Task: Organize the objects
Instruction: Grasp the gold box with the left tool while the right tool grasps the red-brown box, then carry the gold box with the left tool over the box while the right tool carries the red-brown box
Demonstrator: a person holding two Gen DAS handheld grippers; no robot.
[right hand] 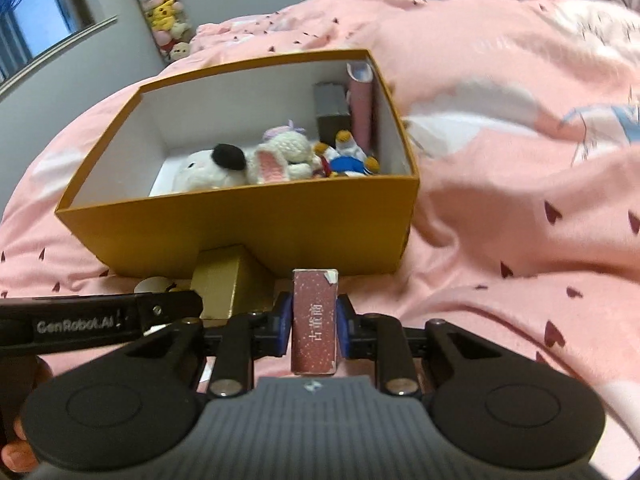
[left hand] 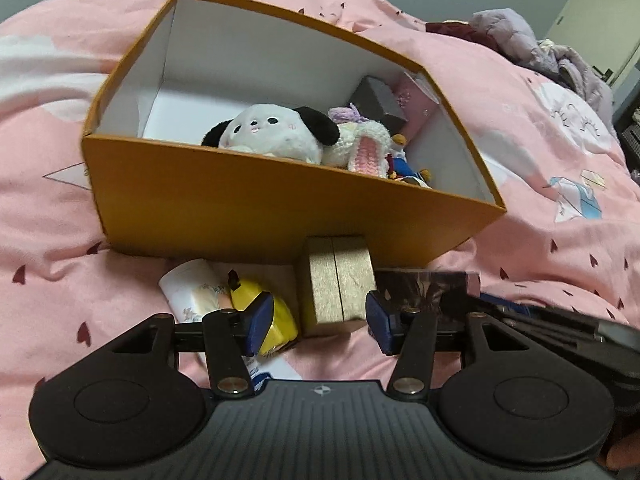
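Right gripper: blue pads clamped on both sides of a slim dusty-pink rectangular carton with white printed characters, held upright just short of the near wall of the orange cardboard box.

Left gripper: jaws apart, nothing between the pads. A gold textured cube-shaped box sits on the bed just ahead of the gap, its far end against the orange box's near wall. The left pad overlaps a yellow plush toy; contact can't be told. Just left of that lies a white printed paper cup on its side. At the right edge, the held pink carton and the right gripper show (blurred).

Inside the orange box (open top, white lining):
- white plush dog with black ears, near the front wall
- cream crocheted bunny with pink ear lining, touching the dog's right side
- small figure in blue with orange feet, right of the bunny
- grey rectangular box and tall pink rectangular box, side by side in the far right corner

All of it rests on the pink heart-print duvet. A lilac clothing pile lies far right; a clear tube of stacked plush toys hangs on the wall.
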